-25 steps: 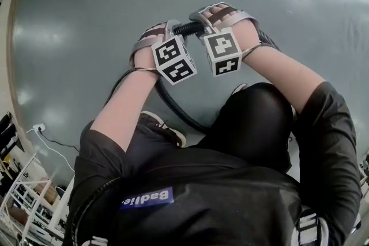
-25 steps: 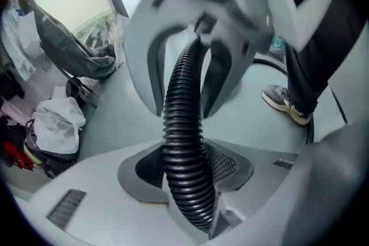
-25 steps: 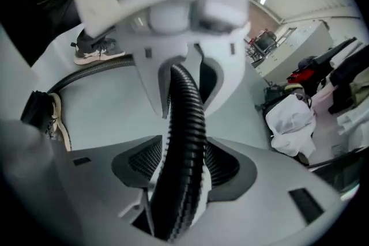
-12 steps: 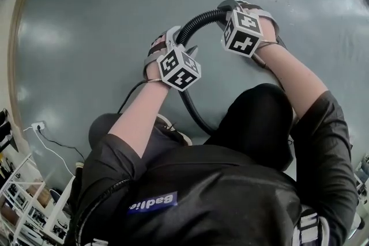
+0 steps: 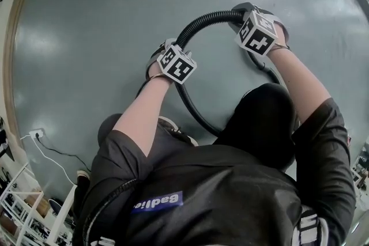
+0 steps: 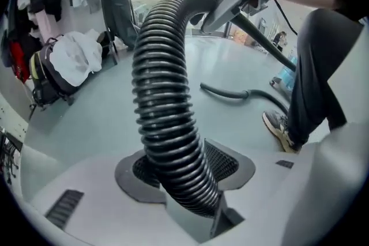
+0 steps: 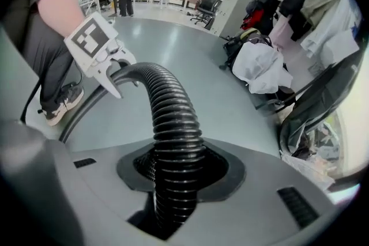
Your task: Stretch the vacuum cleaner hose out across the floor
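Above the grey floor (image 5: 86,37), the black ribbed vacuum hose (image 5: 202,21) arches from our left gripper (image 5: 173,49) to our right gripper (image 5: 245,13). Both sets of jaws have just been closing and clamp it. We should draw our hands apart evenly and low, easing out the slack by our shoe (image 5: 173,127) without kinking it.

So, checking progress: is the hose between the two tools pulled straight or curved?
Curved: the vacuum cleaner hose arcs from the left tool to the right tool; both have just been closing onto it.
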`<state>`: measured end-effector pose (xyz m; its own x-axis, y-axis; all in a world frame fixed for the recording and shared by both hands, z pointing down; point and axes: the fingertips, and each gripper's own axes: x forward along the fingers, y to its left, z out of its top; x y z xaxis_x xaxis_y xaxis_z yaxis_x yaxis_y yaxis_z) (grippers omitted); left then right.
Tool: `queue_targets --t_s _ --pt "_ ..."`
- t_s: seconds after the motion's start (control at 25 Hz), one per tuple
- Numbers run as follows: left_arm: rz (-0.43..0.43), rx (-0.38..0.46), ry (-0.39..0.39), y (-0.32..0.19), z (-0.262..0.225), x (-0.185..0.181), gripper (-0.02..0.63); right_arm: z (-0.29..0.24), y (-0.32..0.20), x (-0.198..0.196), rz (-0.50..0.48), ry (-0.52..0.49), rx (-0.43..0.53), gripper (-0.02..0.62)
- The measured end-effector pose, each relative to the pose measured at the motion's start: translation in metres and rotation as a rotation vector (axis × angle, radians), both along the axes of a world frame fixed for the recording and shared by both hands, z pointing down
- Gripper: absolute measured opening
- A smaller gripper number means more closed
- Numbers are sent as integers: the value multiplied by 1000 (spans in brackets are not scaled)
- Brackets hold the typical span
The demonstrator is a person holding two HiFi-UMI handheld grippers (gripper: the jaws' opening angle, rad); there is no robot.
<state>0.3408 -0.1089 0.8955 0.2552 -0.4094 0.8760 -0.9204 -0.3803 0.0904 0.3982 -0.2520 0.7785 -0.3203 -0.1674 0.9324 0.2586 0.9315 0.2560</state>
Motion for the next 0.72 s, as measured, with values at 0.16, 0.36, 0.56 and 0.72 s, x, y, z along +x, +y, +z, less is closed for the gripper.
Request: queue_targets --t_s 0.16,0.36,0.56,0.72 --pt "151 -65 -91 19 7 -34 212 29 22 -3 -49 95 29 242" --pt "299 -129 -138 8 -28 -59 213 -12 60 -66 -308 55 205 262" --pt "405 -124 -90 2 -84 -54 217 -6 96 -119 -497 138 288 262" --pt "432 -5 -169 -20 -143 -69 216 -38 79 -136 -397 92 220 141"
